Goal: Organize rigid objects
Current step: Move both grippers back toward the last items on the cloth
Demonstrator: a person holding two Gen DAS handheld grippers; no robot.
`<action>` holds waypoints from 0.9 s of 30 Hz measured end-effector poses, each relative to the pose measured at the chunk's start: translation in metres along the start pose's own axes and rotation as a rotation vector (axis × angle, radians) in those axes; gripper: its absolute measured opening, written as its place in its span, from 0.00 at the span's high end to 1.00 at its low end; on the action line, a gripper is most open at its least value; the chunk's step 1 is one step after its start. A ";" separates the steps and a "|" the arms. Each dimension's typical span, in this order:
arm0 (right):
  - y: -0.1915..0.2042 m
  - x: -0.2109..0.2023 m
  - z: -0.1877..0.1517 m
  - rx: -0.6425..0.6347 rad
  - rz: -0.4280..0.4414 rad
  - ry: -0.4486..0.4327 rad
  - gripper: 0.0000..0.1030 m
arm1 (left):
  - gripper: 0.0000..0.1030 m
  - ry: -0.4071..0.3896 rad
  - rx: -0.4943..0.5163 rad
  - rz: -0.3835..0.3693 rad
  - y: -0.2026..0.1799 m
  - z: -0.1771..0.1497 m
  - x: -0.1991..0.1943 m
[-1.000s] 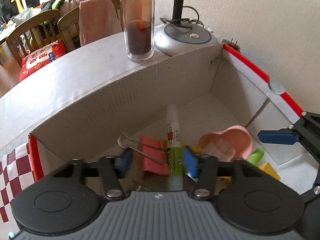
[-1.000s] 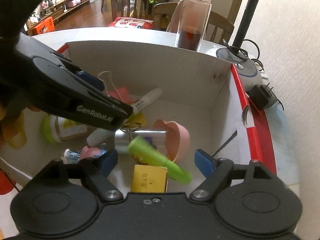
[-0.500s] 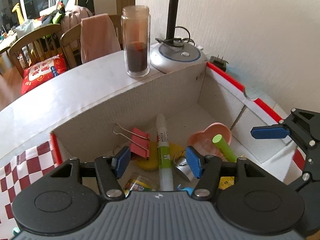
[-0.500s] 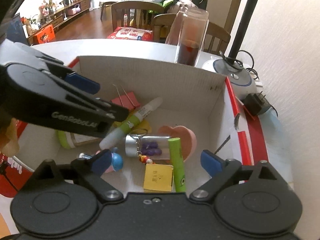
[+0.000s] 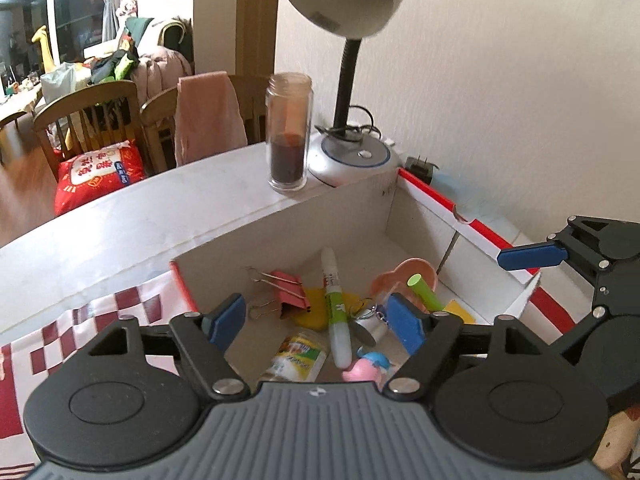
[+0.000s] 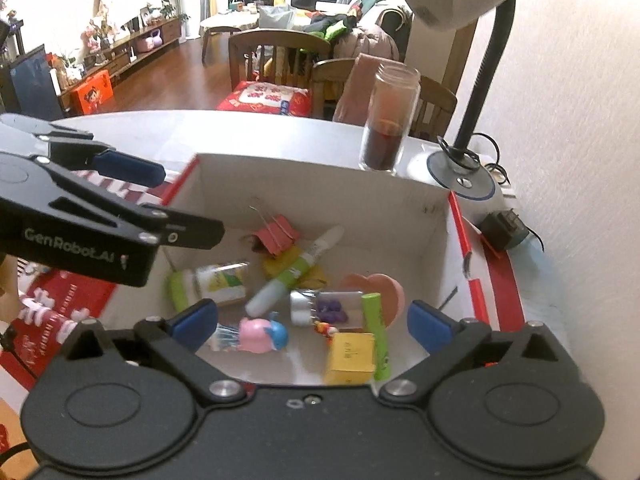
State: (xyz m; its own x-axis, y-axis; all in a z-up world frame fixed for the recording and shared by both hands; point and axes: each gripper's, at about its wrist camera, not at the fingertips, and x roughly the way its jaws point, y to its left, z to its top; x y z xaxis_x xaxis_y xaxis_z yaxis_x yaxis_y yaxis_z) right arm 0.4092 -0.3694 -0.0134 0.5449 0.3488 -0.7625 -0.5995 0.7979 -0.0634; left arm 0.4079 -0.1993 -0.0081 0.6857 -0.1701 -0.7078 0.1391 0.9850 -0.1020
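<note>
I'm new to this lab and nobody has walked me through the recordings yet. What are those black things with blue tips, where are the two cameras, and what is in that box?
No robot arm here: a person holds a two-finger gripper in each hand, and a fisheye camera on each looks forward along its fingers. One picture comes from the left gripper, the other from the right gripper; each also sees the other at its edge. Both are open and hold nothing. Below them sits a white cardboard box on a table, holding small things: a red binder clip, a green-and-white marker, a pink heart-shaped dish, a yellow block and a pink toy figure. Behind the box stand a glass jar and a desk lamp.
</note>
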 end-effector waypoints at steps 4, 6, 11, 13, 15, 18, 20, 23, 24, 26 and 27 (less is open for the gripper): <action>0.014 -0.012 0.003 0.003 0.016 -0.027 0.01 | 0.24 -0.024 -0.009 0.006 0.013 -0.009 -0.021; 0.023 -0.017 0.005 0.007 0.025 -0.039 0.01 | 0.23 -0.041 -0.015 0.016 0.021 -0.014 -0.033; 0.051 -0.027 0.007 0.006 0.050 -0.070 0.00 | 0.19 -0.080 -0.032 0.040 0.046 -0.031 -0.061; 0.064 -0.028 0.008 0.011 0.064 -0.083 0.00 | 0.19 -0.087 -0.044 0.050 0.059 -0.038 -0.072; 0.077 -0.029 0.009 0.014 0.081 -0.098 0.00 | 0.19 -0.093 -0.050 0.059 0.073 -0.046 -0.083; 0.102 -0.031 0.009 0.010 0.099 -0.117 0.00 | 0.19 -0.108 -0.039 0.080 0.092 -0.059 -0.100; 0.116 -0.030 0.010 0.007 0.112 -0.118 0.00 | 0.19 -0.116 -0.036 0.097 0.107 -0.069 -0.109; 0.140 -0.027 0.010 -0.005 0.132 -0.113 0.00 | 0.19 -0.121 -0.056 0.089 0.133 -0.084 -0.122; 0.150 -0.025 0.010 -0.011 0.137 -0.112 0.00 | 0.19 -0.123 -0.065 0.089 0.140 -0.088 -0.125; 0.165 -0.021 0.011 -0.026 0.148 -0.105 0.00 | 0.19 -0.119 -0.085 0.091 0.156 -0.097 -0.130; 0.172 -0.020 0.012 -0.034 0.152 -0.105 0.00 | 0.19 -0.116 -0.099 0.100 0.164 -0.102 -0.131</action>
State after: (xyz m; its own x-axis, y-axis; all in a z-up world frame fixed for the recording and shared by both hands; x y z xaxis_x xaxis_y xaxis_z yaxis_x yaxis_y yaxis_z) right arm 0.3018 -0.2330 -0.0011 0.5037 0.5144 -0.6941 -0.6980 0.7157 0.0238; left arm 0.2683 -0.0125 -0.0030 0.7712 -0.0680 -0.6330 -0.0006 0.9942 -0.1075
